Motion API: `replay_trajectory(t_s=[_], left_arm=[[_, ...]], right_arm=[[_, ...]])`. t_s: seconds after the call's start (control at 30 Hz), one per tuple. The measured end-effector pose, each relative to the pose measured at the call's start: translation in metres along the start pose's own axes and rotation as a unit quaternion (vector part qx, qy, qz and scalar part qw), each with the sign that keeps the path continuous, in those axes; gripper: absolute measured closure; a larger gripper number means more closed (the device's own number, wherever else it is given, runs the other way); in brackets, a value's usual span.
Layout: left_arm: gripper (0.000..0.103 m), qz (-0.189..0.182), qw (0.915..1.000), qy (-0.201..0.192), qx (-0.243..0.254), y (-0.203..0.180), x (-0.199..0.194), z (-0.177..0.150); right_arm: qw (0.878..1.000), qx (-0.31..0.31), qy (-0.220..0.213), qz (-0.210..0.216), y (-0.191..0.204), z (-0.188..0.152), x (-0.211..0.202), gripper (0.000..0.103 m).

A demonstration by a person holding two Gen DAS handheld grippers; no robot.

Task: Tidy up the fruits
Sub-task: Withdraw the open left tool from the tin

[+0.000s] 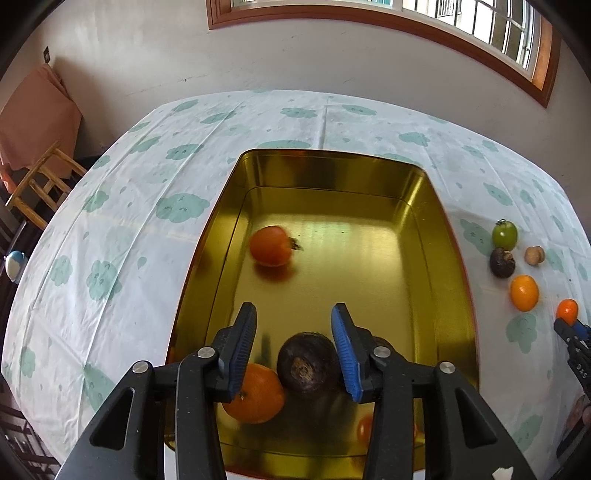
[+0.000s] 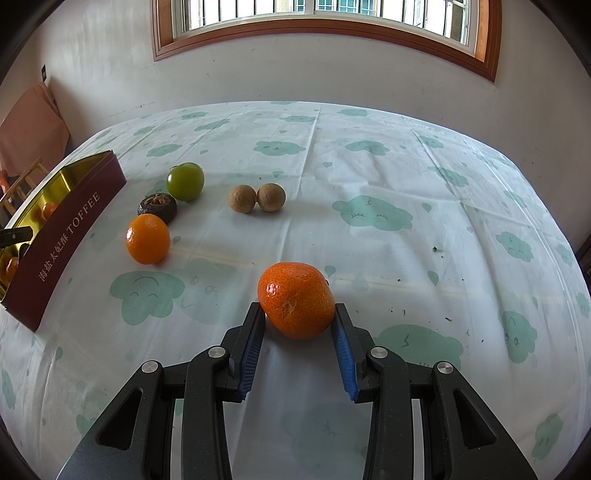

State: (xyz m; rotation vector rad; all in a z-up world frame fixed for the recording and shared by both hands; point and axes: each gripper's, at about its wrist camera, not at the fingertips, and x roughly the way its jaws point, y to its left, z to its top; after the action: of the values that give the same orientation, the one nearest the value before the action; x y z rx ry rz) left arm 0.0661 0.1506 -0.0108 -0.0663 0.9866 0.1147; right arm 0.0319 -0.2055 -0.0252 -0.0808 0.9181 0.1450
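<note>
A gold-lined toffee tin (image 1: 229,192) lies open on the table; its maroon side shows in the right wrist view (image 2: 70,236). Inside lie a red-orange tomato-like fruit (image 1: 270,245), an orange (image 1: 258,398) and a dark brown fruit (image 1: 308,365). My left gripper (image 1: 293,317) is open and empty above the dark fruit. My right gripper (image 2: 299,314) is shut on a mandarin (image 2: 295,299) at the tabletop. On the cloth lie a small orange (image 2: 147,239), a green fruit (image 2: 185,181), a dark dried fruit (image 2: 157,207) and two brown longans (image 2: 256,197).
The table has a white cloth with green cloud prints (image 2: 369,177). A wall with a wood-framed window (image 2: 325,33) stands behind it. A wooden chair with a pink cloth (image 1: 37,147) stands at the far left.
</note>
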Motion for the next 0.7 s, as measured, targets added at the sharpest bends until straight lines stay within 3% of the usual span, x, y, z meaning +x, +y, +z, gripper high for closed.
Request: replay_trajectory(t_s=[0.7], left_arm=[[0.040,-0.022,0.9995,-0.023,0.001,-0.009,-0.046,-0.026]], right_arm=[[1.000,-0.001,0.000,-0.003,0.002,0.000,0.001,0.065]])
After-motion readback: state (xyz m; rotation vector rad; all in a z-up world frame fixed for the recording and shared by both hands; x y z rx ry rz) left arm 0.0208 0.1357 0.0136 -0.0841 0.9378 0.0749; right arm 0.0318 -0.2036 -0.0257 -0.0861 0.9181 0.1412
